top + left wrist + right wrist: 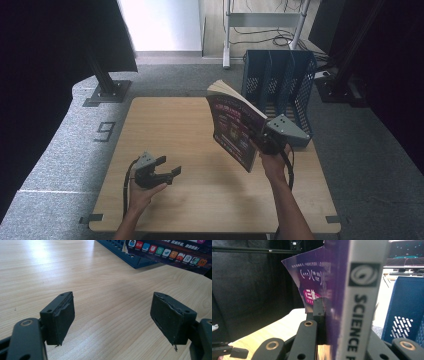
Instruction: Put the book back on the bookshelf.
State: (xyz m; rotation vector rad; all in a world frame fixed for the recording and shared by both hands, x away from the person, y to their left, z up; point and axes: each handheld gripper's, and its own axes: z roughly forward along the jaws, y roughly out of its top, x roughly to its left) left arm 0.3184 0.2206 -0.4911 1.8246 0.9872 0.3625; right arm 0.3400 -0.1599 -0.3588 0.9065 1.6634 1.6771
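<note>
Our right gripper (pixel 261 141) pinches the thick purple-covered paperback book (pixel 234 127) by its spine, holding it upright above the light wooden table (pixel 180 125) before the dark blue mesh file rack (pixel 280 85), while our left gripper (pixel 167 172) hovers low, jaws spread and empty.

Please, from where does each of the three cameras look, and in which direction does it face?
High view: above the person's side, facing forward and down on the table; both forearms, the left gripper and right gripper show.
Left gripper view: on the left gripper, looking low across the table; its open jaws show.
Right gripper view: on the right gripper, looking along the book it clamps.
Shared: all three show the book and the blue file rack.
</note>
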